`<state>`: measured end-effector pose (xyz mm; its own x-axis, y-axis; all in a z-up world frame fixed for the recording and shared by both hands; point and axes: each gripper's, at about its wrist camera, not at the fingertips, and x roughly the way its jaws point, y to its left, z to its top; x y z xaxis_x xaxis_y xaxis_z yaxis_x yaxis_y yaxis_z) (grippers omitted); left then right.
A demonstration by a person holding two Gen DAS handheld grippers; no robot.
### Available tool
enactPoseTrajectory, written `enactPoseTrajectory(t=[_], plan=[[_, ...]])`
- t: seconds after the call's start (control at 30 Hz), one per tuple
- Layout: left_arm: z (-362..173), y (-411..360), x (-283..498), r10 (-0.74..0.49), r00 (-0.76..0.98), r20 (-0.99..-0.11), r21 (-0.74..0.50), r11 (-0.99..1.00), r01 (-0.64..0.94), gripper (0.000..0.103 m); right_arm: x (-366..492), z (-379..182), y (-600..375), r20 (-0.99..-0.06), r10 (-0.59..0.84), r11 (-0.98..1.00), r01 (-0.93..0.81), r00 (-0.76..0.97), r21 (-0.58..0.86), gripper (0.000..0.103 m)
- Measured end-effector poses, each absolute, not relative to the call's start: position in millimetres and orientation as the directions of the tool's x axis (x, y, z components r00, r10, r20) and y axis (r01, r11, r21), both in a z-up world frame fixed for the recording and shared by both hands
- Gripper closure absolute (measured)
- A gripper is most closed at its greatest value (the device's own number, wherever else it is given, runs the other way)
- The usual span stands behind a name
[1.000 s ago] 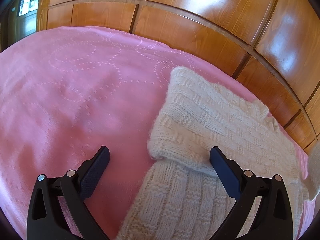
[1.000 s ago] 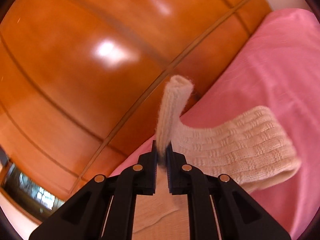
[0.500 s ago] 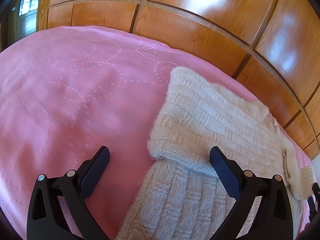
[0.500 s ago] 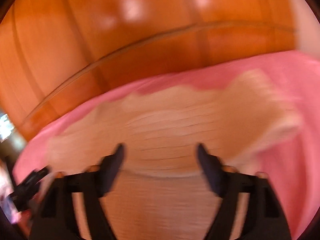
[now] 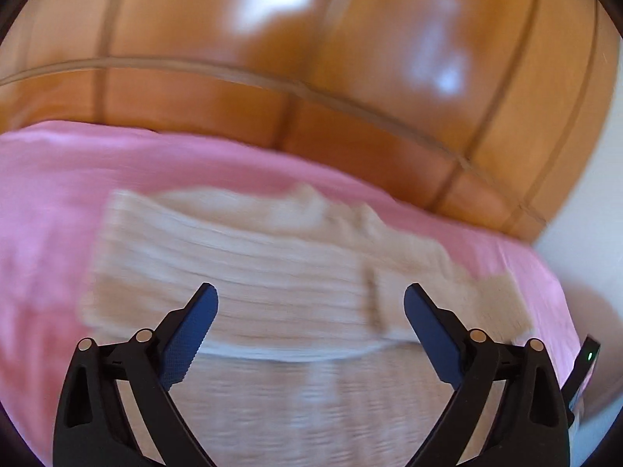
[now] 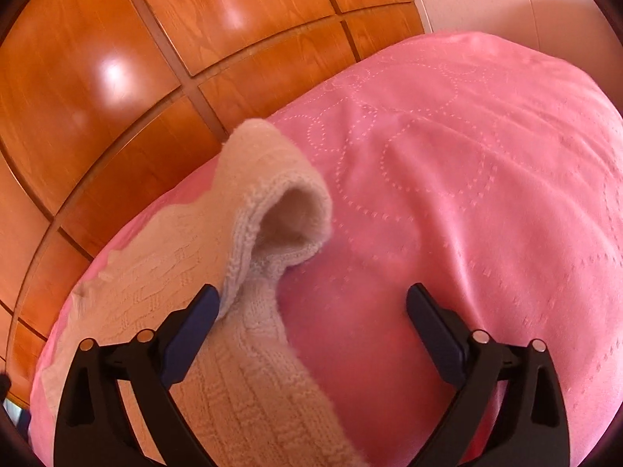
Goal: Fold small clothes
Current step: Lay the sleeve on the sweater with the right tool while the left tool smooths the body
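I see my left gripper (image 5: pixel 310 297) with jaws spread wide and released, low in the frame over the cream knitted sweater (image 5: pixel 249 264), which is blurred. My right gripper (image 6: pixel 312 299) is likewise released; its left finger (image 6: pixel 194 321) sits beside the open sleeve cuff (image 6: pixel 288 214). The sweater lies on the pink bedspread (image 6: pixel 467 163), centre and lower left, and beyond it the wooden headboard (image 6: pixel 117 78) fills the upper frame
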<state>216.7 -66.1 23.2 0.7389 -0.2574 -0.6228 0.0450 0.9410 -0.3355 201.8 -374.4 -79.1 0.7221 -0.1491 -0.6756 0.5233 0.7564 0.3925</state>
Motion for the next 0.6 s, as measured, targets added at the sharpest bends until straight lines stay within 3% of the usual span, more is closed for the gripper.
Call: enactPoseTrajectory(t=[0.1, 0.27, 0.33, 0.37, 0.4, 0.6], plan=[[5.6, -95.3, 243.3, -0.32, 0.644, -0.695, -0.369, 0.927, 0.063, 0.033, 194.5, -78.3, -383.3, -0.648, -0.132, 0.739, 0.51, 0.75, 0.44, 0.006], [-21.1, -121.6, 278.4, -0.36, 0.554, -0.75, -0.424, 0.906, 0.015, 0.049, 176.3, -77.1, -400.8, -0.603, -0.136, 0.703, 0.505, 0.786, 0.5, 0.006], [-21.3, -130.7, 282.1, -0.349, 0.557, -0.754, -0.399, 0.916, 0.034, 0.069, 174.5, -75.5, -401.1, -0.6, -0.146, 0.7, 0.51, 0.787, 0.5, 0.006], [-21.5, -131.6, 282.3, -0.357, 0.551, -0.754, -0.399, 0.916, 0.047, 0.089, 174.8, -75.1, -400.9, -0.601, -0.151, 0.699, 0.515, 0.785, 0.496, 0.006], [-20.0, -131.5, 282.4, -0.381, 0.542, -0.749, -0.417, 0.907, 0.061, 0.097, 175.3, -75.2, -400.6, -0.604, -0.156, 0.698, 0.52, 0.781, 0.492, 0.007], [11.5, -103.7, 272.2, -0.425, 0.617, -0.662, -0.471, 0.877, 0.099, 0.103, 177.0, -74.5, -400.9, -0.611, -0.162, 0.699, 0.527, 0.775, 0.483, 0.007]])
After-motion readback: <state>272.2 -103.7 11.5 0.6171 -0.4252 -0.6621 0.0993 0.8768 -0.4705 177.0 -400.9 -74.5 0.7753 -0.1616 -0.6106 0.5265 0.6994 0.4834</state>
